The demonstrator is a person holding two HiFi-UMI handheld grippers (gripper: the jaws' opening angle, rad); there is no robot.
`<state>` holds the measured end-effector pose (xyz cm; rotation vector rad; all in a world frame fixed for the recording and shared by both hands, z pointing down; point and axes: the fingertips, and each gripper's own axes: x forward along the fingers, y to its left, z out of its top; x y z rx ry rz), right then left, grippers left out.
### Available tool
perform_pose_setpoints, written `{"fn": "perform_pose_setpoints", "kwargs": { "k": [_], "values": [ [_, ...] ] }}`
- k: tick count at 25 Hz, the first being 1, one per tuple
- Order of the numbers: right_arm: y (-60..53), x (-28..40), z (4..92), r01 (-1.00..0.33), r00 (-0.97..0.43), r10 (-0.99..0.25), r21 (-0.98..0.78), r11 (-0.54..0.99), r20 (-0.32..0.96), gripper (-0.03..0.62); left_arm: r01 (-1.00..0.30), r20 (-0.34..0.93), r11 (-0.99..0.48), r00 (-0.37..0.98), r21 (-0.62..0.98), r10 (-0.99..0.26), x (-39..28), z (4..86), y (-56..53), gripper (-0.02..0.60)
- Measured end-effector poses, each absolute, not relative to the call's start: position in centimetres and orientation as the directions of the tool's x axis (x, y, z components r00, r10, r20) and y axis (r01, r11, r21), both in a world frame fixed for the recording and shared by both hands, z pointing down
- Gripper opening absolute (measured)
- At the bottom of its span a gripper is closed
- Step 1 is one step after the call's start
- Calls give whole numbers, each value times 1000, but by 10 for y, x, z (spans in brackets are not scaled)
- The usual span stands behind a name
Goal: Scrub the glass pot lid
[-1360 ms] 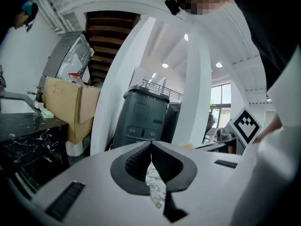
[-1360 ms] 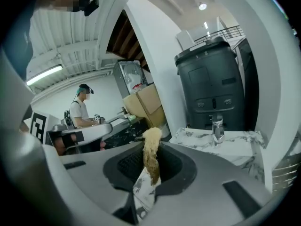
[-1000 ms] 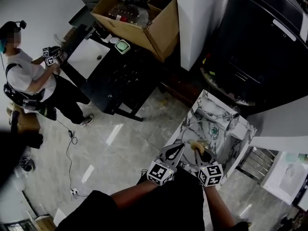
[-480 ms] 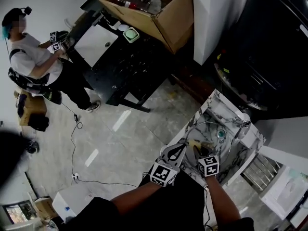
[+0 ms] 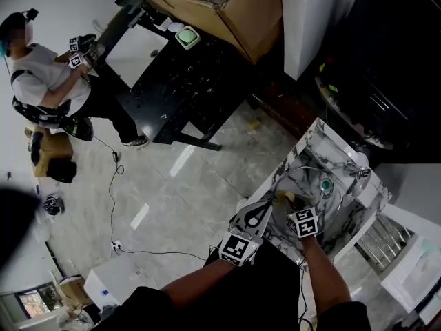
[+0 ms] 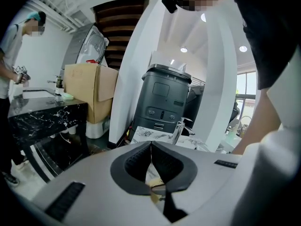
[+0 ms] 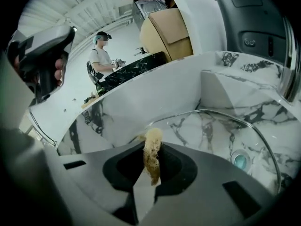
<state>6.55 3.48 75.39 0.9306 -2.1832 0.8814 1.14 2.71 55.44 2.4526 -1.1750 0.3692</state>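
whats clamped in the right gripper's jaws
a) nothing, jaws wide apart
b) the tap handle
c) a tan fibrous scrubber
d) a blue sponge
c: in the right gripper view, the right gripper is closed on a tan fibrous scrubber whose tuft sticks out past the jaw tips, above the marble sink where the glass pot lid lies.

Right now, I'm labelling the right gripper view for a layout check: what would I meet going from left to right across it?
A person in a white shirt → scrub pad → sink drain
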Motion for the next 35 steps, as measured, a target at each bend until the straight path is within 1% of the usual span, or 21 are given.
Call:
{"fn": "perform_pose_setpoints", "kwargs": {
  "k": [8, 15, 22, 27, 31, 35],
  "values": [
    [28, 70, 768, -783, -530, -367, -274, 559, 765, 69, -770, 419, -597, 630, 226, -654, 13, 556, 22, 17],
    [15, 78, 774, -771, -505, -392, -198, 605, 768, 69, -758, 416, -605, 645, 243, -641, 24, 554, 19, 17],
    [-5, 96, 777, -811, -487, -442, -203, 549, 753, 69, -754, 421, -605, 651, 257, -632, 21, 536, 19, 17],
    [-9, 115, 781, -837, -462, -464, -198, 510, 756, 69, -718, 355, -673, 684, 177, -637, 34, 522, 27, 17],
    [-12, 126, 783, -856, -439, -481, -190, 481, 759, 69, -704, 372, -681, 698, 200, -612, 40, 526, 32, 17],
    [-12, 134, 784, -871, -410, -494, -168, 462, 766, 69, -729, 394, -635, 678, 254, -620, 40, 539, 33, 17]
  ]
}}
